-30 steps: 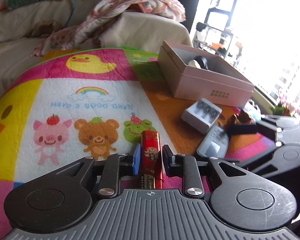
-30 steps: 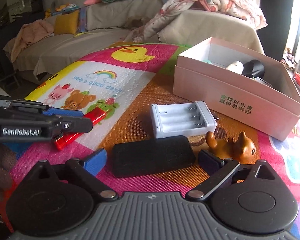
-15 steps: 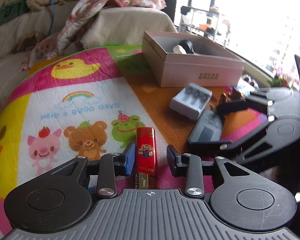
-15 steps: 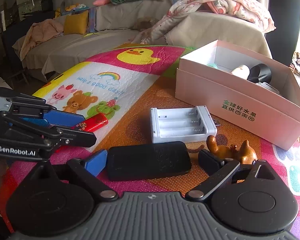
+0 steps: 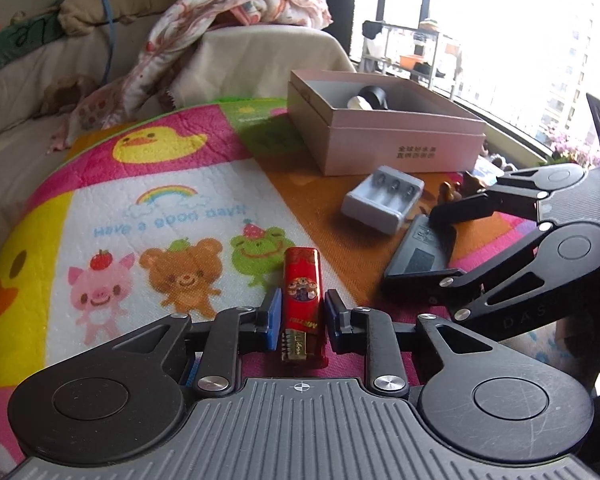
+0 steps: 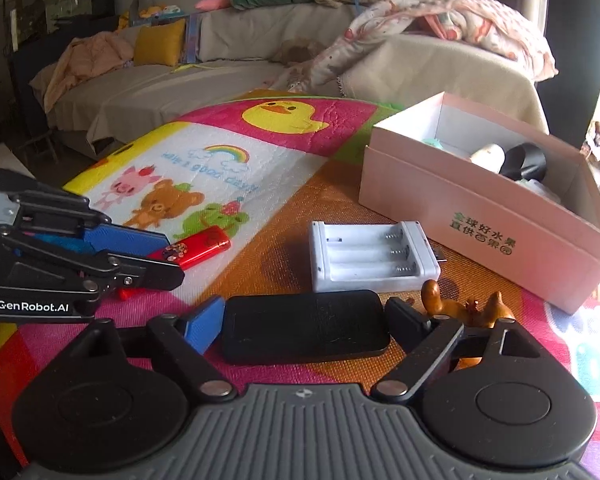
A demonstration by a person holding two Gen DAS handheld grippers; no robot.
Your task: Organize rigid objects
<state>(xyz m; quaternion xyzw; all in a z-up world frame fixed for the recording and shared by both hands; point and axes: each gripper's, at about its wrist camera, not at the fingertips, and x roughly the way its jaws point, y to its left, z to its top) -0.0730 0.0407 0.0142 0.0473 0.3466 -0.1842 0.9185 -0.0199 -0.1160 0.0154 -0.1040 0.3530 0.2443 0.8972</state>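
Grasp step, both sides. L gripper straddles the lighter on the mat, pads look just shy of contact, hard to tell. R gripper spread wide round the black slab. Next: squeeze, lift, carry to box.

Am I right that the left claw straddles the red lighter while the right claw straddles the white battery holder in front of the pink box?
Not quite: the right claw straddles the black rectangular device, as the right wrist view shows; the white battery holder lies beyond it, untouched. The rest holds: the left claw straddles the red lighter, and the pink box stands behind.
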